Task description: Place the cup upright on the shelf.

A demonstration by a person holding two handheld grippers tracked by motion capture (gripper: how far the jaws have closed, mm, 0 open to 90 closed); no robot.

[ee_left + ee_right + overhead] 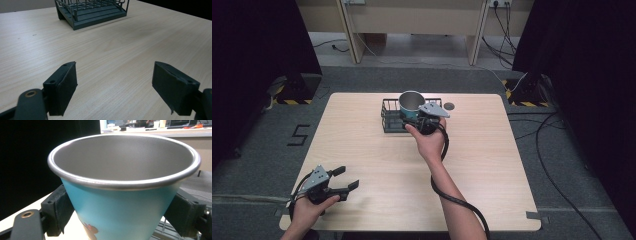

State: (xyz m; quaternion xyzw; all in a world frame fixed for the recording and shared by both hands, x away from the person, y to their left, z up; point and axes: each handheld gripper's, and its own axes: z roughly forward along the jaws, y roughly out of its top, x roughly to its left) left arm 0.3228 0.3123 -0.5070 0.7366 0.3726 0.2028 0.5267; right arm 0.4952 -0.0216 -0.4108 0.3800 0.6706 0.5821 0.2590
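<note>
Right gripper (120,217) view shows fingers (58,212) clamping the cup (120,195).

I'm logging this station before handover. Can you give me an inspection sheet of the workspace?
Surface: light wooden table, with a small dark round mark near the far edge.
Job's things: blue cup with a bare metal inside, upright, held over the dark wire basket.
Clutter: nothing seen.
Grippers: right gripper shut on the cup's sides; left gripper open, at the near left corner.
Cables: black cable trails along the right forearm; more on the floor at right.
Surroundings: grey carpet, black curtains, wooden desk legs behind.
</note>
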